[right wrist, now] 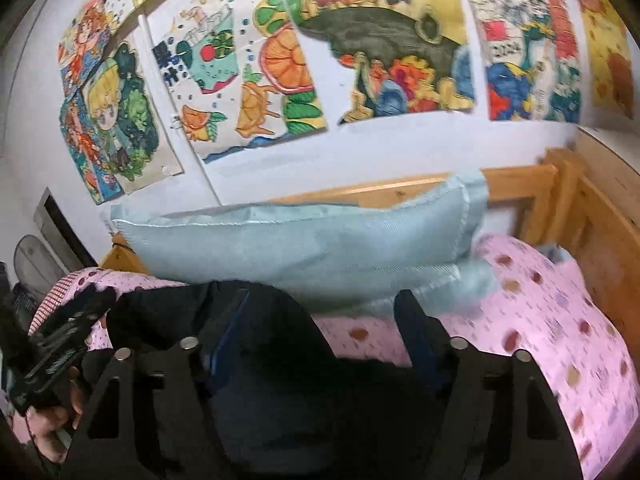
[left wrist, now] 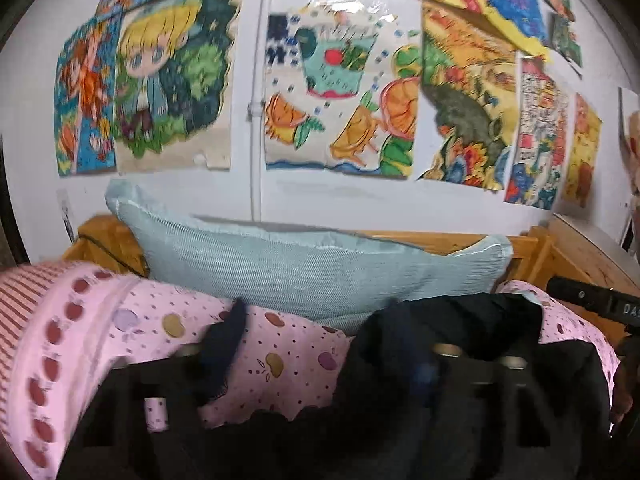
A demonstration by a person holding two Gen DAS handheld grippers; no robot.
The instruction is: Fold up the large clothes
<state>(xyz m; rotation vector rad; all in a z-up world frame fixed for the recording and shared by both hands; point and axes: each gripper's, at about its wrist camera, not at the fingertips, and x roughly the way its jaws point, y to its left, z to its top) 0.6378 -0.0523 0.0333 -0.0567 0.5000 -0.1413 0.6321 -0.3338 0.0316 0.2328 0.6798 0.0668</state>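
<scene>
Other gripper's body: white letters "DAS", cut off at the edge.
Wall poster: "2024", blurred.

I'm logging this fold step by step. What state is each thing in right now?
Garment: dark, bunched on the bed, draped across both grippers.
Left gripper: jaws apart, cloth over one finger; grip unclear.
Right gripper: jaws apart, cloth between them; grip unclear.
Pillow: pale blue, propped against the headboard.
Sheet: pink, spotted, spread over the bed.
Drawings: stuck on the wall, edges curling.
</scene>
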